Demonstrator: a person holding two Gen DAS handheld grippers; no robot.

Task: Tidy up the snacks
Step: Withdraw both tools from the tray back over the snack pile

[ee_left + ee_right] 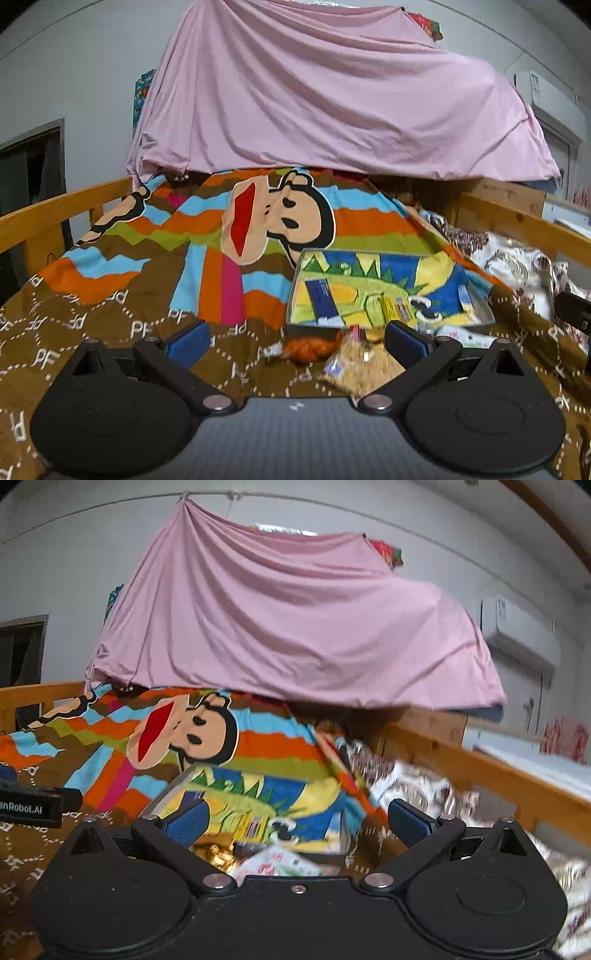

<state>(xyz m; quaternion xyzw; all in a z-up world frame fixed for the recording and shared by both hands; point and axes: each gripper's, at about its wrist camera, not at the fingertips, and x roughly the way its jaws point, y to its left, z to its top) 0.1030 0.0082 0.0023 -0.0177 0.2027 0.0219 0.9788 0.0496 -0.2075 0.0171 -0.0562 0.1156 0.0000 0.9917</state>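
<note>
Left gripper point(295, 341) fingers spread wide, empty, above loose snack packets point(332, 350) on brown bedspread point(110, 332), right gripper point(295, 821) likewise released, empty, shallow box point(369, 291) just beyond holding packets

bare blanket point(110, 332) lies open at left; snack packets point(332, 350) and the box point(295, 288) crowd the right.

A wooden-railed bed point(55, 210) carries a striped cartoon blanket point(147, 266), with a shallow tray point(295, 280) and loose snack packets point(314, 349) ahead of the left gripper point(295, 341).
</note>
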